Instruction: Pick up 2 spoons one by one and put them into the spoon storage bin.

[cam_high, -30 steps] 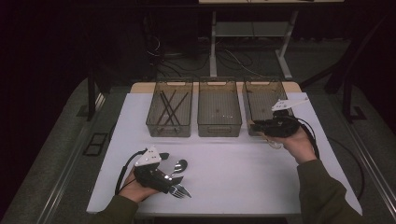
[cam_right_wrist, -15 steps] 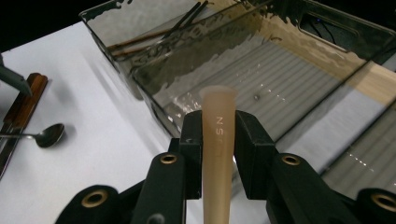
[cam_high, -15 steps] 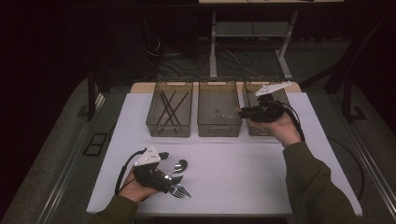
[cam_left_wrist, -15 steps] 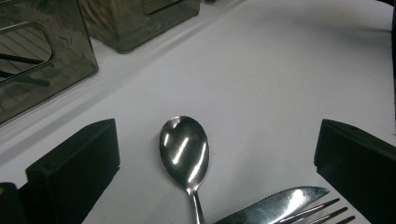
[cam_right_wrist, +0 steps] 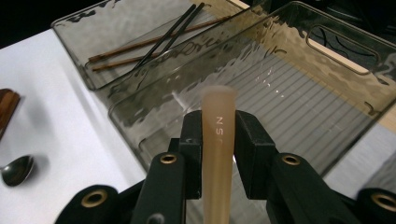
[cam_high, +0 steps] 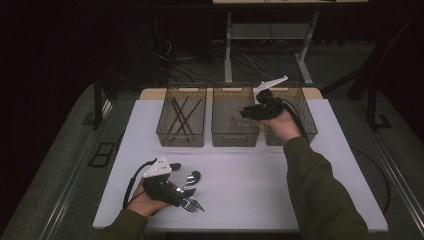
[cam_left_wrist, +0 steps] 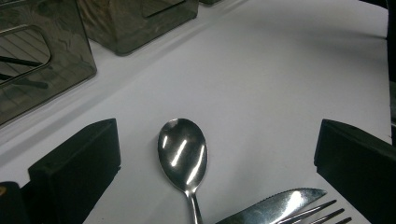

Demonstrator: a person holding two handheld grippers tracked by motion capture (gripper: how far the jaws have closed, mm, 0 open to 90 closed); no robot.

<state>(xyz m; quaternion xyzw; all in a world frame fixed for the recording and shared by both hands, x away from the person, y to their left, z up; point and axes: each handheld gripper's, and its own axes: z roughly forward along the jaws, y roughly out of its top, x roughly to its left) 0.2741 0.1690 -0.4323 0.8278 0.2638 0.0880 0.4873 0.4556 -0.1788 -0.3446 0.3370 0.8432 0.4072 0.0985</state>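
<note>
My right gripper (cam_right_wrist: 218, 128) is shut on a tan, tapered utensil handle (cam_right_wrist: 218, 105) that stands upright between its pads. In the high view the right gripper (cam_high: 244, 113) hangs over the empty middle bin (cam_high: 234, 134), pointing left. Near the table's front left, my left gripper (cam_high: 188, 191) rests low with its jaws wide open. A steel spoon (cam_left_wrist: 183, 154) lies on the table between them, untouched. A serrated knife blade (cam_left_wrist: 275, 207) and fork tines (cam_left_wrist: 322, 211) lie just to its right.
Three clear grey bins stand in a row at the back of the white table (cam_high: 250, 170). The left bin (cam_high: 181, 137) holds several dark chopsticks (cam_right_wrist: 154, 39). The right bin (cam_high: 306, 120) is beside my right hand. A brown wooden piece (cam_right_wrist: 7, 109) lies left of the bins.
My right gripper has carried the tan handle leftward, from over the right bin to over the middle bin. The left gripper and the cutlery have stayed put.
</note>
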